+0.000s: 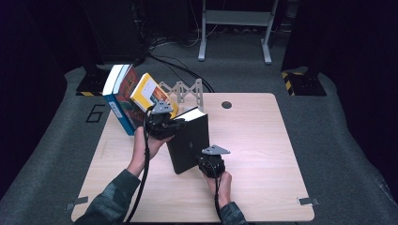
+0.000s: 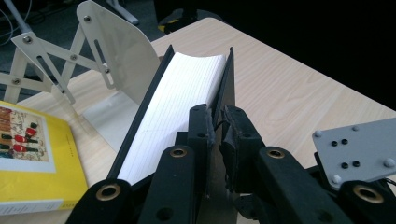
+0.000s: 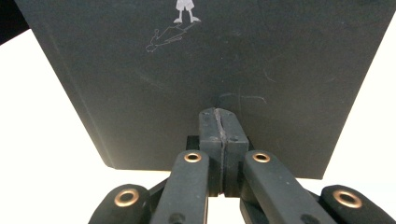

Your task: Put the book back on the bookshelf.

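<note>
A black hardcover book [image 1: 190,143] stands tilted on its lower edge in the middle of the wooden table [image 1: 263,154]. My left gripper [image 1: 177,123] holds its upper left corner. In the left gripper view the pads [image 2: 218,123] are shut on the edge of the black cover, with the white page block [image 2: 180,88] just left of them. My right gripper [image 1: 202,161] sits low at the book's front face. Its jaws [image 3: 219,116] are shut flat together with nothing between them, their tips against the dark cover [image 3: 210,60], which bears a small white figure.
Several books lean at the table's back left: a blue-and-white one [image 1: 117,105], a red one [image 1: 129,93] and a yellow one [image 1: 150,93] [image 2: 32,158]. A white scissor-type book rack [image 1: 183,91] [image 2: 112,46] stands behind the black book. A cable hole [image 1: 226,104] sits near the far edge.
</note>
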